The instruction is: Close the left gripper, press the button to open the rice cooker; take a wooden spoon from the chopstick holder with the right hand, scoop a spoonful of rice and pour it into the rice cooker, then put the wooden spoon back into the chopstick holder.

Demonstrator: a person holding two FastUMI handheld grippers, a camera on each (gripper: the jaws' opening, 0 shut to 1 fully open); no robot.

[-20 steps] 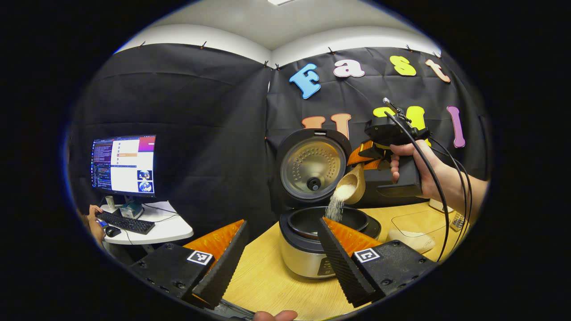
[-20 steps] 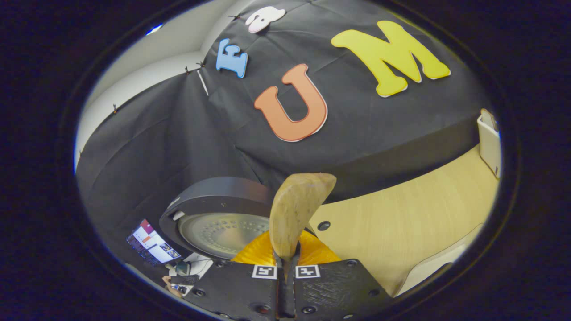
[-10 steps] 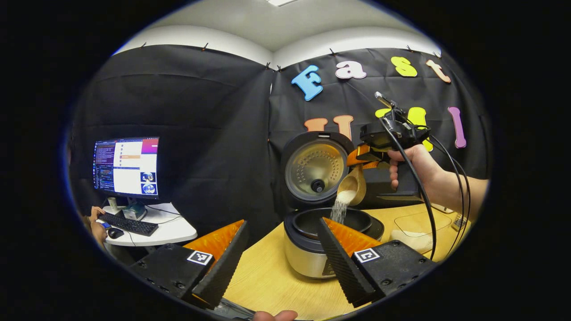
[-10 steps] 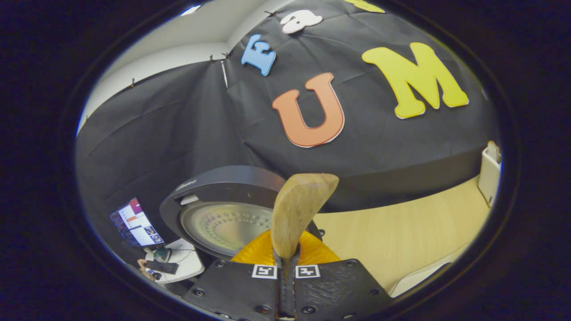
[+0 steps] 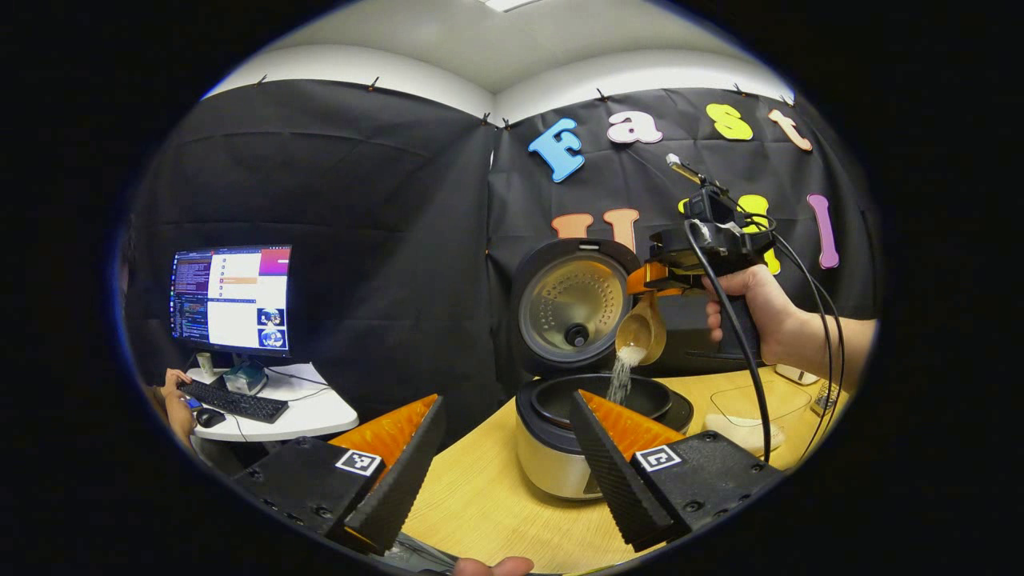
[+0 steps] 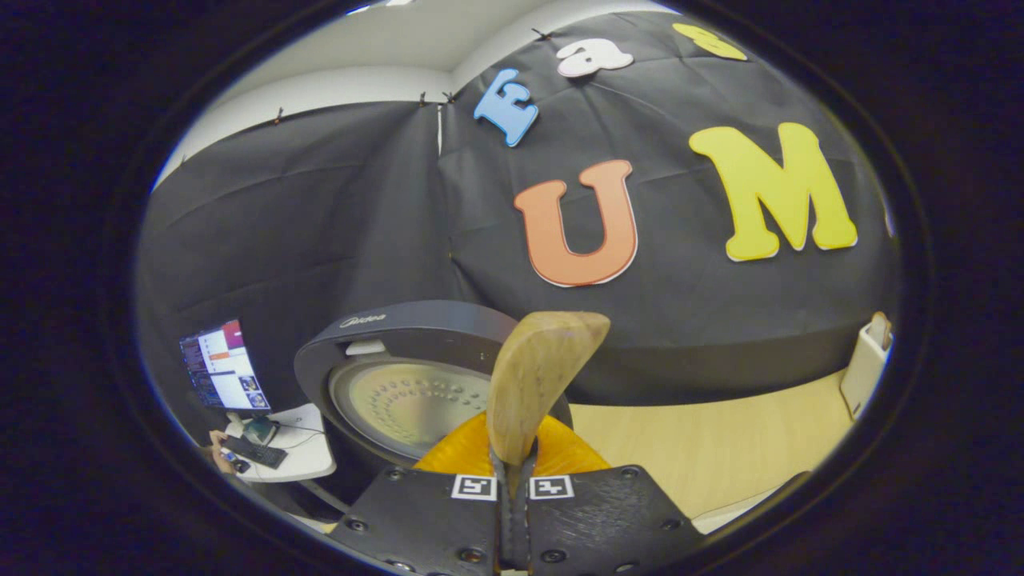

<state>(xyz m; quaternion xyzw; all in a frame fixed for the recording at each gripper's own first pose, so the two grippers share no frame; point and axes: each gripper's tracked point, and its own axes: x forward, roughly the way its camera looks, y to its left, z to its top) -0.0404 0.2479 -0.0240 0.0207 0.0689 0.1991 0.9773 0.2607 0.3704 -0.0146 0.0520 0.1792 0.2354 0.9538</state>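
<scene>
Right gripper [image 6: 512, 488] clamped on spoon [image 5: 642, 330], tipped above open cooker [image 5: 596, 400] on desk [image 5: 488, 496], rice [image 5: 621, 374] falling in. Left gripper [image 5: 504, 464] spread, empty. Risk: sideways drift scattering grains past rim.

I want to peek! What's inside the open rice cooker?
Rice streams from the wooden spoon into the rice cooker's dark inner pot. The pot's bottom is hidden by its rim and the left gripper.
</scene>
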